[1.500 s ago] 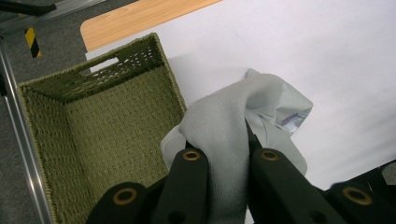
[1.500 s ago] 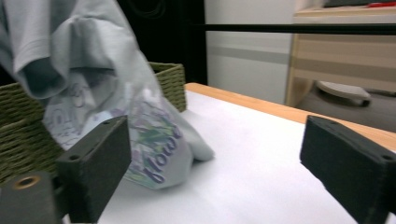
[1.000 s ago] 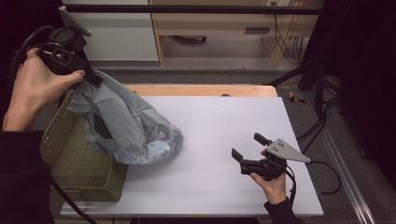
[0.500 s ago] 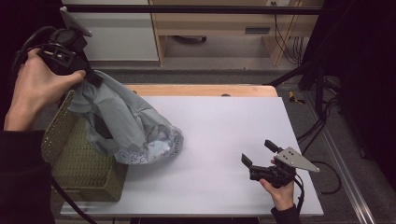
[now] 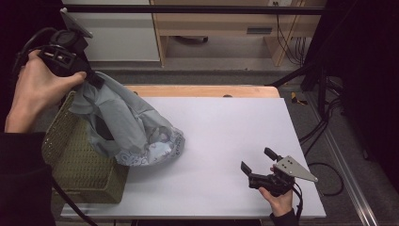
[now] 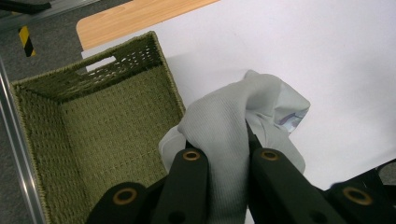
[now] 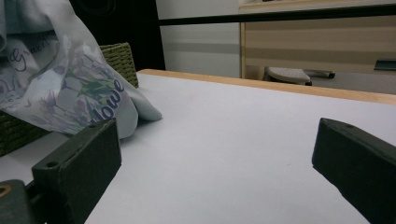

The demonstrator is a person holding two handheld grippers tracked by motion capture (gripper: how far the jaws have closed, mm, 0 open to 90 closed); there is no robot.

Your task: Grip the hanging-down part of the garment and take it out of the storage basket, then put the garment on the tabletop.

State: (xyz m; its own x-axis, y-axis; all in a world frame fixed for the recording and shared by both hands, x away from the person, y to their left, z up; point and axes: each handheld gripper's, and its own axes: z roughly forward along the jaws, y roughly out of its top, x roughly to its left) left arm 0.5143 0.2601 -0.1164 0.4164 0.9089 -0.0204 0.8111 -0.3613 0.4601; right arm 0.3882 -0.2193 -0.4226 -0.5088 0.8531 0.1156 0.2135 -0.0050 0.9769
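In the high view the left gripper point(image 5: 89, 77) is raised over the table's left edge with a grey shirt point(image 5: 127, 127) clamped in its jaws; the cloth hangs down, partly over the green basket point(image 5: 80, 165), its lower end resting on the white table point(image 5: 226, 132) just beside the basket. The shirt looks about halfway through a move between basket and table, and which way it is going cannot be told; it still has to be carried clear and set down. The right gripper point(image 5: 261, 162) sits low near the table's front right, jaws spread and empty. The left gripper view shows the jaws closed on a fold of the shirt point(image 6: 224, 126), with the basket point(image 6: 93, 121) open below and nothing else seen inside. In the right gripper view the wide-open jaws frame bare table point(image 7: 233, 140), the printed shirt point(image 7: 79, 79) well off to the left. Compared with a second ago, the right gripper has pulled back toward the front right corner; the left gripper and shirt have hardly shifted.
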